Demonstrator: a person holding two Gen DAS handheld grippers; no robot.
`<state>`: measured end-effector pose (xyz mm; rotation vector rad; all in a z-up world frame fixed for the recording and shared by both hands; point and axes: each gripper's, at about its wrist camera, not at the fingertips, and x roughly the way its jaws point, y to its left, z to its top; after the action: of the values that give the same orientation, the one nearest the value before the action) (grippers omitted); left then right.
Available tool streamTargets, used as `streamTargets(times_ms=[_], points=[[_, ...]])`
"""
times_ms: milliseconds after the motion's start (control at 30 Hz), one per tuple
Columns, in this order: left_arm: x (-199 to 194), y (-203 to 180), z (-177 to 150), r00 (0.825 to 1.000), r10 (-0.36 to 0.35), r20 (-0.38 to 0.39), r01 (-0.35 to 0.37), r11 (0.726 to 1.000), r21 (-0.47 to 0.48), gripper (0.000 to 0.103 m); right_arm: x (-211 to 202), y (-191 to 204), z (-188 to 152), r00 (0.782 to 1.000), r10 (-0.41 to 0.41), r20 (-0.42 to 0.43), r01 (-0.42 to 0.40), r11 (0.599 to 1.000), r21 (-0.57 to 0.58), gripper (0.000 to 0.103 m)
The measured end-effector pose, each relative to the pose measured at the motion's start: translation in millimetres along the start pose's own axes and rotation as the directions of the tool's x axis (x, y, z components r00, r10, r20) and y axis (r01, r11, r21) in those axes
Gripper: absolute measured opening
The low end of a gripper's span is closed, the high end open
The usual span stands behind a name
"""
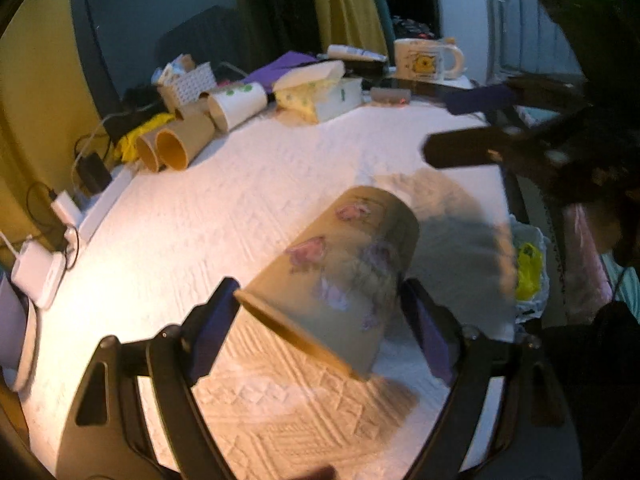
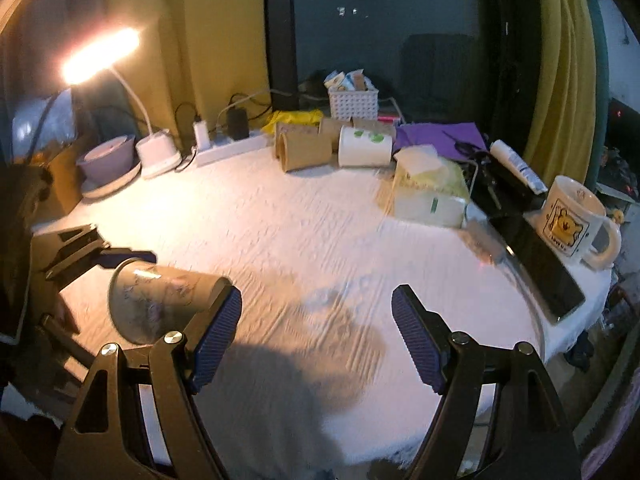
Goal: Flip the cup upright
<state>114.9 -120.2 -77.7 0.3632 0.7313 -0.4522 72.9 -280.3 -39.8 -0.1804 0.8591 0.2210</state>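
A brown paper cup (image 1: 344, 272) with pink flower prints sits between the fingers of my left gripper (image 1: 320, 320), tilted, its rim toward the camera and its base pointing away, above the white tablecloth (image 1: 240, 208). The jaws are closed on its sides. The same cup (image 2: 160, 300) shows at the left of the right wrist view, on its side in the left gripper (image 2: 104, 256). My right gripper (image 2: 316, 332) is open and empty over the cloth; it also shows at the upper right of the left wrist view (image 1: 452, 128).
Along the far edge lie several paper cups on their sides (image 2: 308, 148), a tissue box (image 2: 428, 192), a white basket (image 2: 354, 100), a bear mug (image 2: 576, 220), a dark tablet (image 2: 540, 264), a lamp (image 2: 100, 52), a bowl (image 2: 106, 160) and a power strip (image 2: 228, 148).
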Motion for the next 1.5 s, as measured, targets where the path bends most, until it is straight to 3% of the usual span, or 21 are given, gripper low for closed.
streamTargets(times_ms=[300,367,533,633,933,1133,1200,1367,1500], points=[[-15,12,-3,0.999,-0.046,0.011,0.047,0.995,-0.085,0.09,3,11,-6,0.996,0.056,-0.063,-0.061,0.995,-0.082,0.08],[-27,18,-7,0.998,-0.056,0.031,0.06,0.989,-0.137,0.096,5,18,-4,0.993,0.079,-0.084,-0.089,0.988,-0.125,0.08],[-57,40,-29,0.996,-0.04,0.081,0.063,0.951,-0.303,0.097,6,41,4,0.981,0.141,-0.136,-0.175,0.944,-0.281,0.08],[-71,50,-42,0.996,-0.001,0.092,0.034,0.932,-0.361,0.097,9,59,12,0.97,0.161,-0.182,-0.223,0.887,-0.404,0.08],[-98,85,-77,0.991,0.101,0.084,-0.044,0.857,-0.513,0.097,34,94,27,0.938,0.188,-0.291,-0.331,0.733,-0.594,0.08],[-100,96,-94,0.99,0.118,0.081,-0.051,0.82,-0.57,0.097,50,120,26,0.912,0.149,-0.382,-0.392,0.589,-0.707,0.083],[-99,99,-96,0.99,0.117,0.078,-0.05,0.813,-0.58,0.097,57,128,25,0.899,0.124,-0.42,-0.418,0.529,-0.738,0.083],[-93,102,-99,0.991,0.126,0.048,-0.075,0.814,-0.576,0.097,68,140,17,0.861,0.074,-0.504,-0.484,0.427,-0.764,0.083],[-89,103,-100,0.992,0.122,0.031,-0.083,0.819,-0.568,0.097,79,147,9,0.846,0.021,-0.533,-0.506,0.351,-0.788,0.083]])
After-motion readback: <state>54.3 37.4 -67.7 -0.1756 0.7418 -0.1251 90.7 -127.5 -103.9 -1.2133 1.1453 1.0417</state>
